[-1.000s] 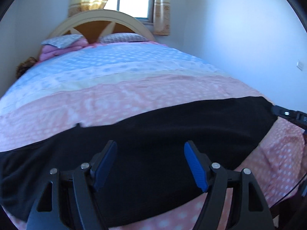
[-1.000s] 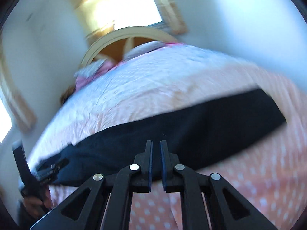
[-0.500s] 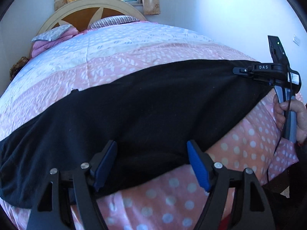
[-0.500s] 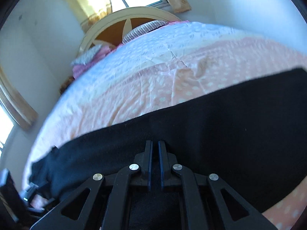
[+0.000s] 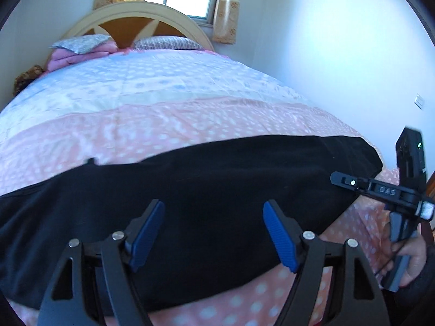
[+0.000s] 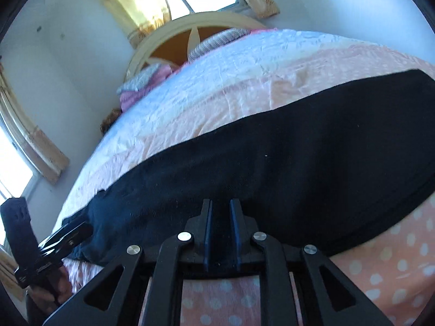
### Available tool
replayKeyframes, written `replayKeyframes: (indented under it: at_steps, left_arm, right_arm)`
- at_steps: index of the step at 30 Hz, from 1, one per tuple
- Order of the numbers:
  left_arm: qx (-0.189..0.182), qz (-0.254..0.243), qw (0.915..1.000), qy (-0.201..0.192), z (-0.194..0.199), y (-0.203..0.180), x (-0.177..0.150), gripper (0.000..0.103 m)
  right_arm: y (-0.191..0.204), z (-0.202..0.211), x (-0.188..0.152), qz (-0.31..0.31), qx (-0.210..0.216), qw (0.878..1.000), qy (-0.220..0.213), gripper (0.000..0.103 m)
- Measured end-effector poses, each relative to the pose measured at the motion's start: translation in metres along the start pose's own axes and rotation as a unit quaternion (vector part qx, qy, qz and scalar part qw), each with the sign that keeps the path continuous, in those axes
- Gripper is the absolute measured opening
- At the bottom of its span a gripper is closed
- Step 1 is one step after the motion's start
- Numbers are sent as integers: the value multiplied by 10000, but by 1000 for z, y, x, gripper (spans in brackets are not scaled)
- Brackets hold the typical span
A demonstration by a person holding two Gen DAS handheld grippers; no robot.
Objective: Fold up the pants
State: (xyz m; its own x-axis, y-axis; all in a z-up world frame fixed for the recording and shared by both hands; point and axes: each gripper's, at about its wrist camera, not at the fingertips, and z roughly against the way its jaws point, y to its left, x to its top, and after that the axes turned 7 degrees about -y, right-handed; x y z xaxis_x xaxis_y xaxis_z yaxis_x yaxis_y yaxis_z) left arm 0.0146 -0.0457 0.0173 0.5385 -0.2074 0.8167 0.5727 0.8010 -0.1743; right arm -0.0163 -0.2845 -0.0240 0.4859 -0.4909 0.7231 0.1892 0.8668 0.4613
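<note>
Now the right tongs (image 6: 220, 233) have just been opening, freeing the pants (image 6: 272, 168) on the bed (image 6: 190, 87); left tongs (image 5: 213, 233) gape empty.

Black tongs (image 5: 213, 232), blue ribbed pads (image 5: 277, 235), silver screws.

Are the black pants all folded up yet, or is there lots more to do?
Not yet. Done: the black pants lie spread in one long flat strip across the pink dotted bedspread. In hand: the left gripper hovers open above their near edge, and the right gripper, its jaws just opening slightly, sits over the other part with nothing clearly pinched. Left: no crosswise fold shows, so that folding probably remains.
</note>
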Motion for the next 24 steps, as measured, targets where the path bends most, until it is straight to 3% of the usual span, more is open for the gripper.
replayKeyframes:
  at_steps: [2,6,9,10,11,12,14,15,17,19,22,24]
  left_arm:
    - [12,-195,9998,53,-6,-13,-3,78]
    - [252,-704,9970,198,-17,-27,-19,80]
    - [288,-765,9966,135,-11,-32,-27,85]
    - [264,-778,9965,153,-10,-32,-28,86]
    - [230,-820,9962,182,-9,-33,-28,86]
    - [183,-857,9959,213,-7,-34,-28,86]
    - [-7,-840,9961,251,-4,-32,-27,86]
    - [-156,-799,9965,206,0,-32,-27,85]
    - [-407,-672,9969,16,12,-33,-25,85]
    - [-402,-678,9967,-203,18,-36,-21,85]
    - [-304,-866,9953,-323,23,-42,-16,85]
    - [-276,-874,9953,-302,22,-42,-15,85]
  right_arm:
    - [-5,13,7,-87,-10,9997,-230,14]
    - [-56,59,30,-891,-271,9891,-1137,15]
    - [-116,74,42,-1523,-755,9771,-1277,37]
    - [-139,77,42,-1809,-1170,9696,-1162,39]
    - [-161,82,38,-2107,-1693,9568,-1074,30]
    - [-181,96,31,-2479,-1806,9418,-1377,22]
    - [-197,120,25,-2926,-2436,9102,-1632,25]
    - [-200,130,24,-2892,-2460,9069,-1826,25]
    - [-201,138,25,-2872,-2195,9098,-2038,25]
    - [-198,139,29,-2708,-2190,9136,-2096,27]
    - [-197,125,44,-2524,-2048,9280,-1823,39]
    - [-201,117,59,-2244,-2142,9389,-1494,40]
